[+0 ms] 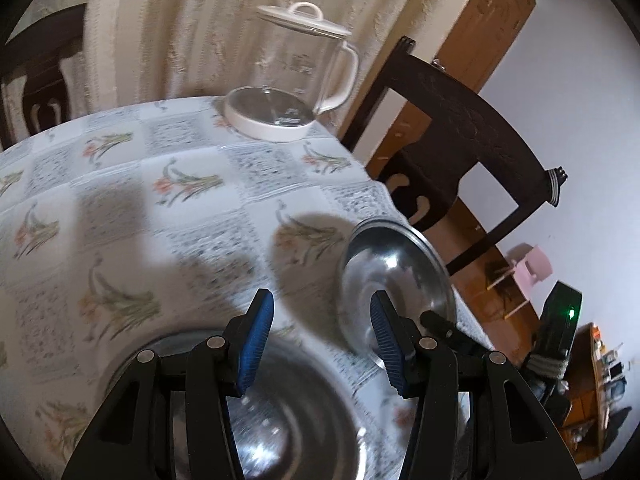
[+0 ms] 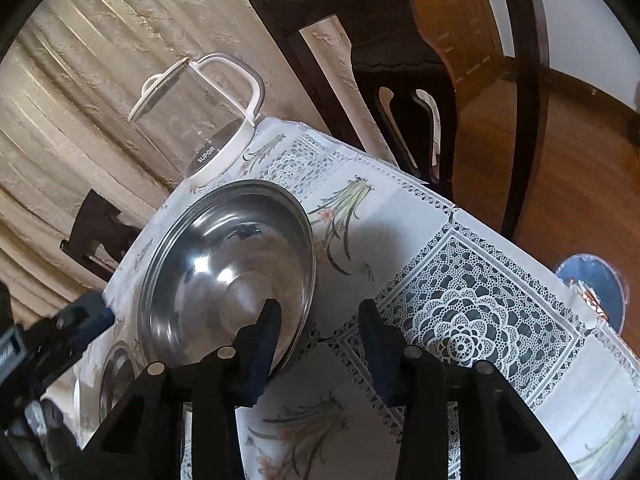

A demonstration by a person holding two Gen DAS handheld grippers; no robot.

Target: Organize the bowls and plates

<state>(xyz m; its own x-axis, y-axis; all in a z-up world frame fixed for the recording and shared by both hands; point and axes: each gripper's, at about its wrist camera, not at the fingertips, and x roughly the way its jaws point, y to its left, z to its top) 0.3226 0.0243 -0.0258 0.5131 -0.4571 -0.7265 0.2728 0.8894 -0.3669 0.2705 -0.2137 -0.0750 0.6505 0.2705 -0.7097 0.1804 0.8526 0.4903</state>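
Left gripper (image 1: 322,340), jaws apart and holding nothing, hangs over a shiny round steel bowl (image 1: 280,420) at the near edge of the floral-patterned tablecloth (image 1: 120,200). Right gripper (image 2: 318,344): one finger lies against the rim of a tilted, shallow stainless-steel dish (image 2: 228,268) near the right edge, but whether it grips cannot be told. A clear glass kettle with white base (image 1: 296,76) occupies the far corner. Judged progress: the two vessels are not yet stacked.

Tilted steel bowl (image 2: 228,276), second steel bowl (image 1: 280,412) possibly flat
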